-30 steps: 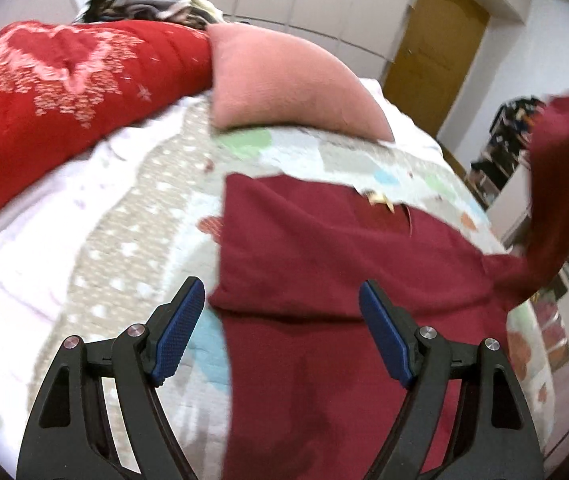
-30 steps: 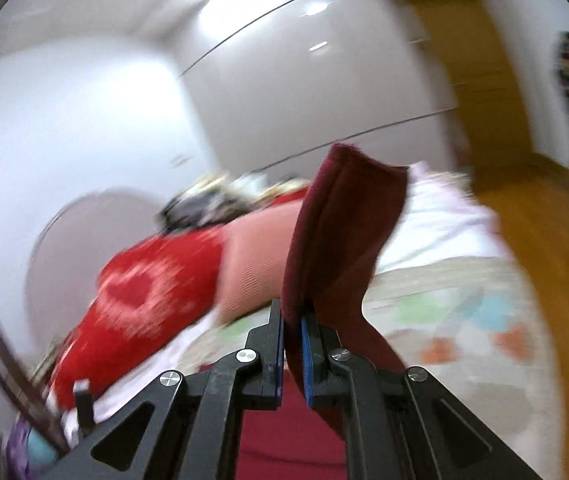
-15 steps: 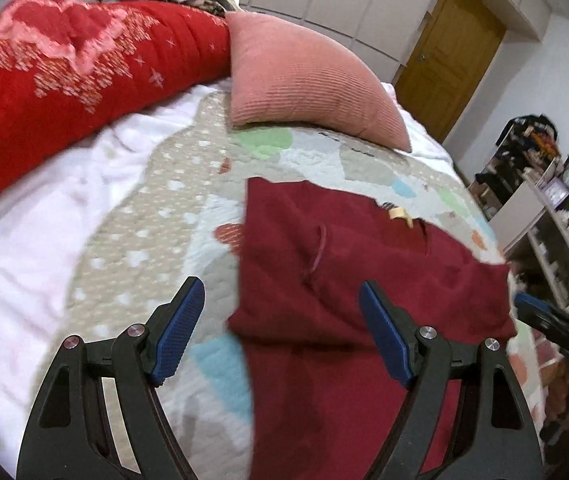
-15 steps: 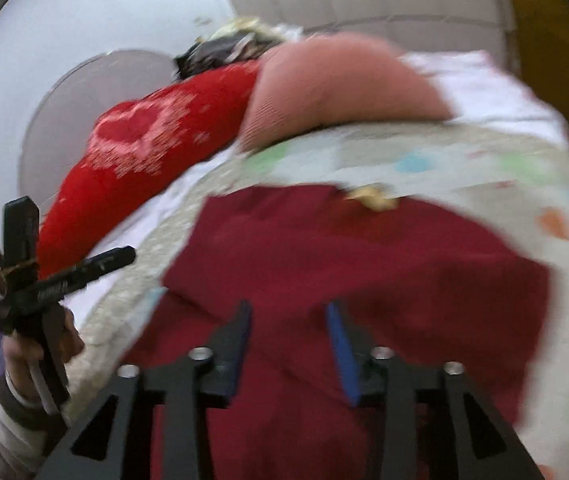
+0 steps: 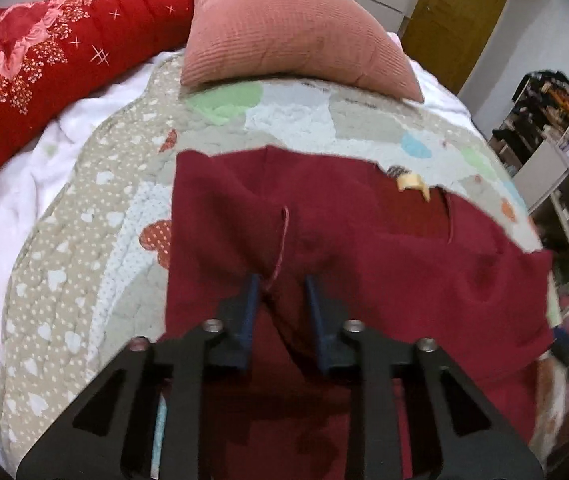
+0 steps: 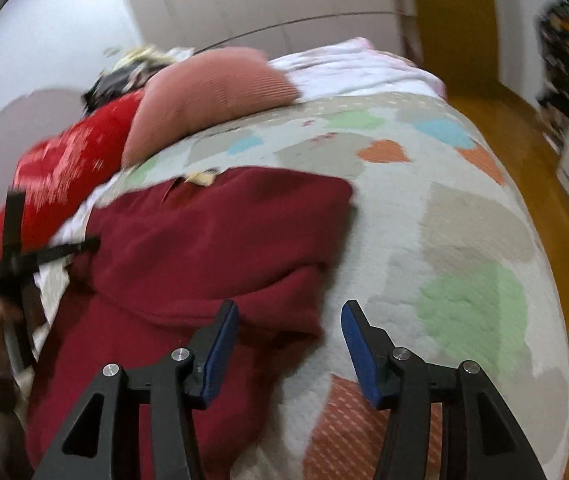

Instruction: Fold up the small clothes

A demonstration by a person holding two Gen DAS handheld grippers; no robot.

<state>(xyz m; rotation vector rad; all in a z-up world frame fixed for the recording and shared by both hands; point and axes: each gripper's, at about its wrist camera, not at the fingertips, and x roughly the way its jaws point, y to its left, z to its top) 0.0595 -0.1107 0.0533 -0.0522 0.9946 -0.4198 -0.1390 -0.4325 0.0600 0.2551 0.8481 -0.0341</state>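
Open quilt (image 6: 444, 208) is seen to the right of the dark red garment (image 6: 212, 248), where nothing stands in the way as far as the bed's edge and the wooden floor (image 6: 524, 152) beyond. A bare strip of quilt is also left between the garment's far edge and the pink cushion (image 5: 292, 28), by which the head of the bed is blocked. Beside the cushion, the far left side is taken up by the red blanket (image 5: 44, 64). Past the garment's right side, in the left wrist view, passage is bounded by shelving (image 5: 556, 184). The garment's left side is occupied by the left gripper (image 6: 16, 264).
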